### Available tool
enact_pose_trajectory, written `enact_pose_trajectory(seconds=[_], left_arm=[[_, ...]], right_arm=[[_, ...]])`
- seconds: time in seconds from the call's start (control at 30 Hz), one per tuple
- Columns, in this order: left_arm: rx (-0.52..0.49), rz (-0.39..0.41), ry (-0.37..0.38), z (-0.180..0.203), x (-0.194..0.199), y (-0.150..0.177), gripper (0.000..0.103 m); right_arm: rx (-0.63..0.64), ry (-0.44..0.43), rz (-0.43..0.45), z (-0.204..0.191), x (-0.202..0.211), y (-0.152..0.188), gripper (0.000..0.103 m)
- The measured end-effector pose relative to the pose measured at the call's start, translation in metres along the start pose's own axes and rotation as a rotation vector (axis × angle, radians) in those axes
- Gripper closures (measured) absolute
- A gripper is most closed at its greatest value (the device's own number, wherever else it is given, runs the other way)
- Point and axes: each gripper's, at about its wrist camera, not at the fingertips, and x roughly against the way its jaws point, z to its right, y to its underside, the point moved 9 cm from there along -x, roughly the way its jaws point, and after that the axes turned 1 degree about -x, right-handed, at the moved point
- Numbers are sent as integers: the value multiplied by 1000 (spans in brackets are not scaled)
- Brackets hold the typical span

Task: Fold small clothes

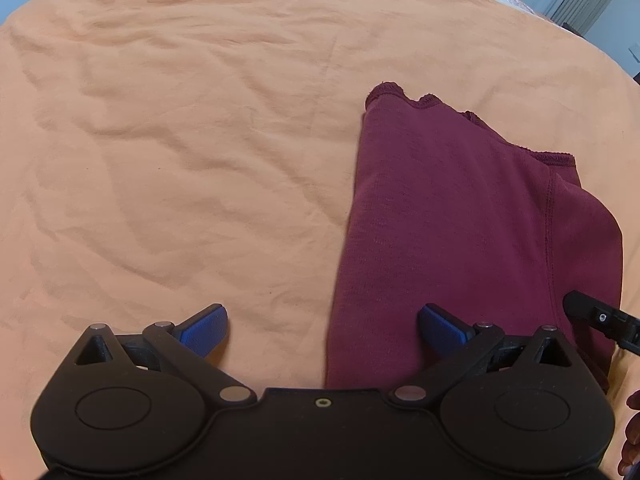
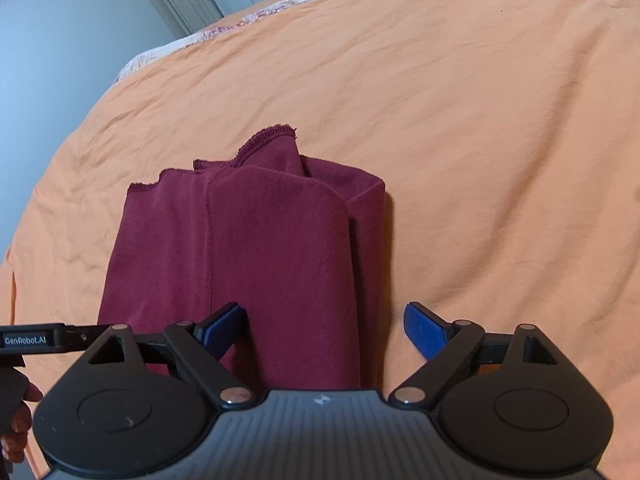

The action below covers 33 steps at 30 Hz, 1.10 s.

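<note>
A maroon knit garment (image 1: 460, 224) lies folded lengthwise on the orange bedsheet (image 1: 180, 140), its raw hem ends pointing away. My left gripper (image 1: 323, 330) is open, straddling the garment's left edge: its right fingertip (image 1: 442, 326) rests over the cloth and its left one over bare sheet. In the right wrist view the same garment (image 2: 260, 248) runs up the middle. My right gripper (image 2: 323, 330) is open across its right edge, with the left fingertip (image 2: 222, 328) over cloth. Neither holds anything.
The orange sheet (image 2: 500, 140) spreads wrinkled all around the garment. A patterned cover (image 2: 192, 42) and a wall with a door lie beyond the far bed edge. A hand (image 2: 16, 412) shows at the lower left, and the other gripper's black body (image 1: 600, 318) at the right.
</note>
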Motion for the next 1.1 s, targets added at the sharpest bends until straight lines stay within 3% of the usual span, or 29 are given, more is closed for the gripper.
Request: enact_pose_trajectory(seconds=[0.13, 0.27, 0.33, 0.43, 0.5, 0.6, 0.73, 0.8, 0.9, 1.1], left_arm=[[2, -4, -17, -1, -3, -1, 1], [2, -25, -3, 3, -2, -3, 1], [4, -27, 33, 6, 0, -2, 5], [6, -31, 70, 10, 0, 0, 18], [40, -49, 117, 12, -1, 2, 34], [113, -89, 143, 11, 0, 2, 38], [127, -101, 132, 18, 4, 3, 50], [94, -93, 128, 22, 7, 5, 67], [89, -69, 132, 23, 14, 7, 76], [121, -26, 180, 22, 29, 19, 82]], right_arm=[[0, 24, -7, -1, -4, 0, 16], [-1, 2, -13, -9, 1, 2, 43], [4, 14, -1, -14, 3, 3, 48], [-21, 9, 16, -15, 4, 6, 56], [-32, 1, 13, -14, 7, 6, 61], [-27, -3, 10, -18, 15, 4, 73], [-17, 19, 35, -30, 28, 3, 79], [-17, 15, 52, -37, 36, 4, 80], [-11, -2, 69, -45, 50, 4, 80], [-3, 2, 79, -48, 74, 18, 80]])
